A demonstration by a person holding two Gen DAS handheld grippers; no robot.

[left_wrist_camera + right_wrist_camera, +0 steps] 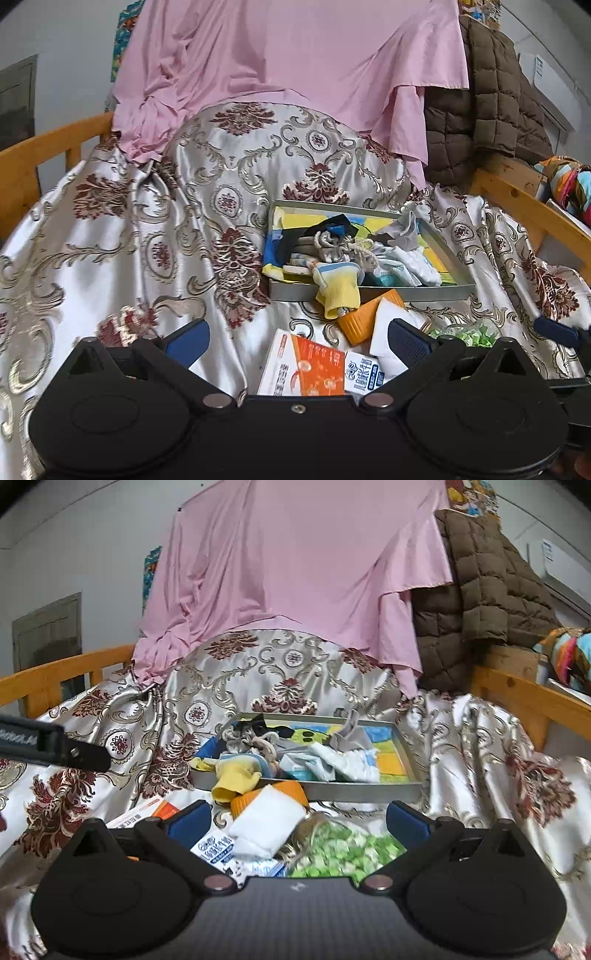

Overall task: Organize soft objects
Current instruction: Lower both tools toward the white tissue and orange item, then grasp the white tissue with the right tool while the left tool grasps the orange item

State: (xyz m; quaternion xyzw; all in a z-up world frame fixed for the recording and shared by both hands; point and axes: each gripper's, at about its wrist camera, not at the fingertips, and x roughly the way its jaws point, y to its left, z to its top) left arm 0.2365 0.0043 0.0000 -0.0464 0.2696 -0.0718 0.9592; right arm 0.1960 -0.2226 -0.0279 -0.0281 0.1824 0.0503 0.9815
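Observation:
A grey metal tray (373,293) (332,792) on the patterned bedspread holds a pile of soft things: socks, a rope bundle (332,242) (243,738) and white cloths (410,264) (347,762). A yellow sock (340,291) (236,781) hangs over the tray's front rim. In front lie an orange ribbed cup (364,317) (258,797), a white cloth pad (391,332) (267,821), an orange-white box (306,365) and a bag of green pieces (347,849). My left gripper (297,341) and right gripper (295,821) are both open and empty, just short of these.
A pink sheet (288,62) and a brown quilted coat (495,107) hang behind the bed. Wooden rails (44,147) (524,694) run along both sides. A small milk carton (216,849) lies by the white pad. The left gripper's side (51,746) shows at the right view's left edge.

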